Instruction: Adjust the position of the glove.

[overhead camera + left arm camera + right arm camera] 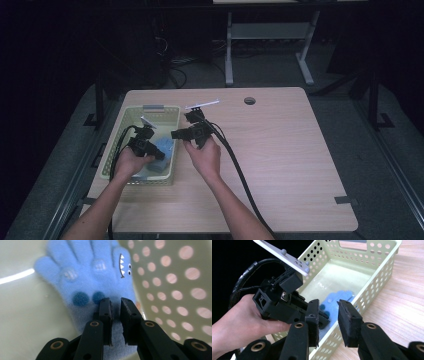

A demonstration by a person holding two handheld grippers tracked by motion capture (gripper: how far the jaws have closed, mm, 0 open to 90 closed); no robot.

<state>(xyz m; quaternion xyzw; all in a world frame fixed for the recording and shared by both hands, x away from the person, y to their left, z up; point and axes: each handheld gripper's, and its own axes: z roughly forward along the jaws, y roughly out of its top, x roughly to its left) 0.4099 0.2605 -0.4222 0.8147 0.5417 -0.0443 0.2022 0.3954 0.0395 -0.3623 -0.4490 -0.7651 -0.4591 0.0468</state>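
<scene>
A light blue child's glove point(87, 277) with a shark face on one finger lies flat on the floor of a pale green perforated basket point(114, 145). My left gripper point(115, 302) reaches down into the basket, its jaws pinched on the glove's cuff with a narrow gap. In the high view the left gripper point(159, 154) sits over the glove point(162, 147) at the basket's near right corner. My right gripper point(175, 134) hovers open just above the basket's right rim. Its view shows the right gripper point(329, 303) empty, with the glove point(337, 298) and left gripper point(324, 318) beyond.
The basket point(374, 285) stands at the left of a wooden table point(280, 150). A round cable hole point(249, 100) sits near the far edge. Black cables trail from both grippers towards the near edge. Another desk's frame point(229, 50) stands behind on the floor.
</scene>
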